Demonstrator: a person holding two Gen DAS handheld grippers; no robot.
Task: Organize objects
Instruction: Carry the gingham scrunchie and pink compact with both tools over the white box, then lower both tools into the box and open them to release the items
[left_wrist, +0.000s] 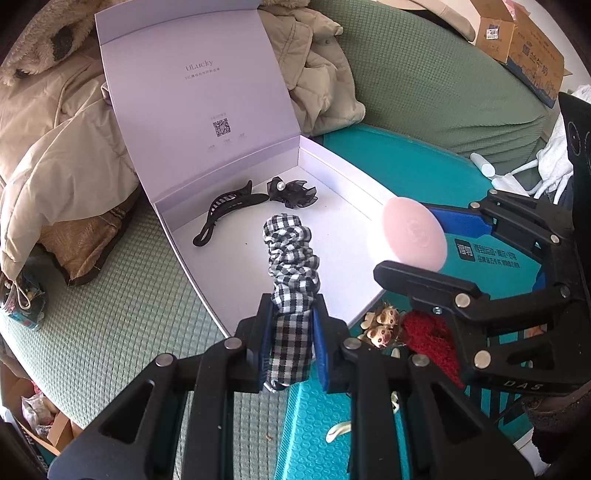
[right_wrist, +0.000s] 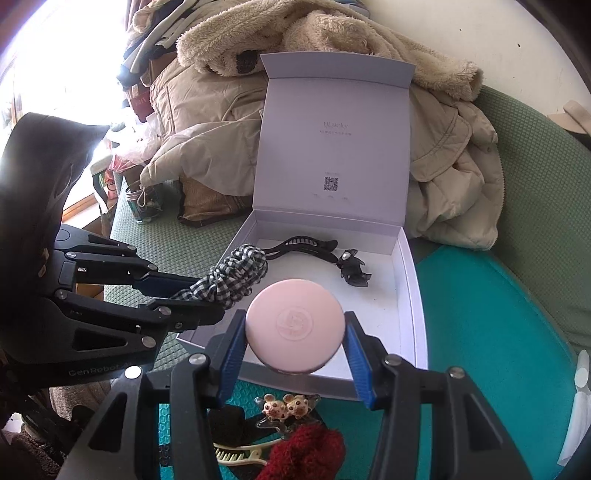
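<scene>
Two tools over open box (right_wrist: 408, 295): left tool (left_wrist: 291, 345) clamped on checked scrunchie (left_wrist: 291, 254), right tool (right_wrist: 295, 356) clamped on pink compact (right_wrist: 294, 326). Only right view shows cream comb (right_wrist: 240, 453).

The scrunchie (left_wrist: 291, 258) in the left tool (left_wrist: 289, 350) is black-and-white gingham. The compact (right_wrist: 294, 326) in the right tool (right_wrist: 295, 354) is pale pink. Ahead, the box (left_wrist: 332, 173) is white with a lilac lid; the clip (left_wrist: 225, 210) inside is black. The tools' pads (right_wrist: 232, 354) are blue.
</scene>
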